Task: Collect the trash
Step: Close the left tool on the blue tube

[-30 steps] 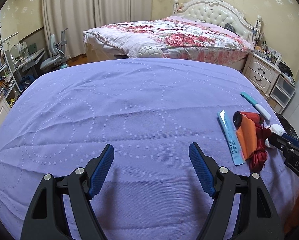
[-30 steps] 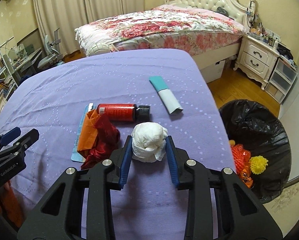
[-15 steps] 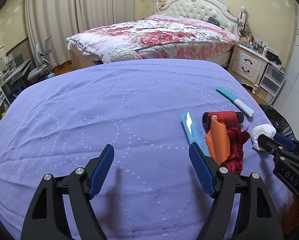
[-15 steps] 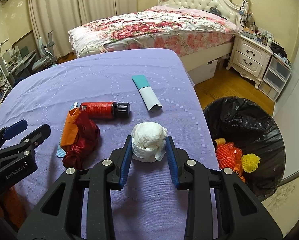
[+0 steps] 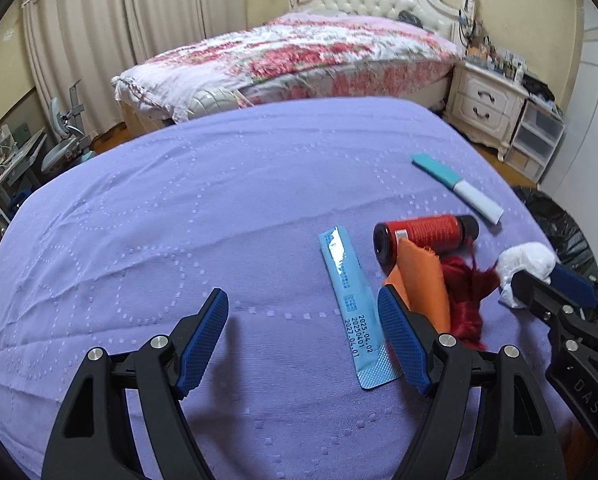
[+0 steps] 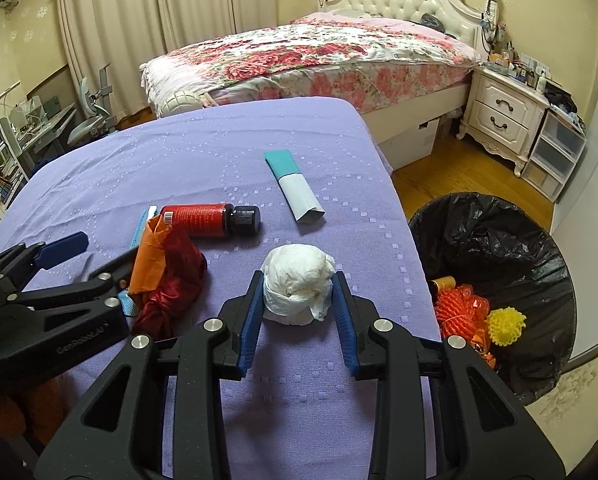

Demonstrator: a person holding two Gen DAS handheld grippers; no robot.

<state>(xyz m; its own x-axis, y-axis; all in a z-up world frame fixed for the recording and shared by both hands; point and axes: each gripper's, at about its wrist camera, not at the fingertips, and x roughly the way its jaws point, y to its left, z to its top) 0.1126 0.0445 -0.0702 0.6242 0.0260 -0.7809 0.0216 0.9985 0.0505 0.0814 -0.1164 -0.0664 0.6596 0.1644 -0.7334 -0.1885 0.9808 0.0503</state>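
My right gripper (image 6: 298, 298) still squeezes the white wad (image 6: 297, 284) over the purple cover (image 5: 179, 200), near the bin (image 6: 495, 240). My left gripper (image 5: 303, 336) has slid toward the blue packet (image 5: 353, 304), jaws wide, ready to grab next.

Blue sachet (image 5: 355, 307): three printed lines near its lower end, read "2025.04.02", "20250401", "2027.04.01".

Right gripper (image 5: 539, 288), body at lower right of the left wrist view: raised letters "DAS".

Left gripper (image 6: 95, 256), side of body in the right wrist view: "GenRobot.AI".

Red bottle (image 6: 203, 219): label print present, too small to read.
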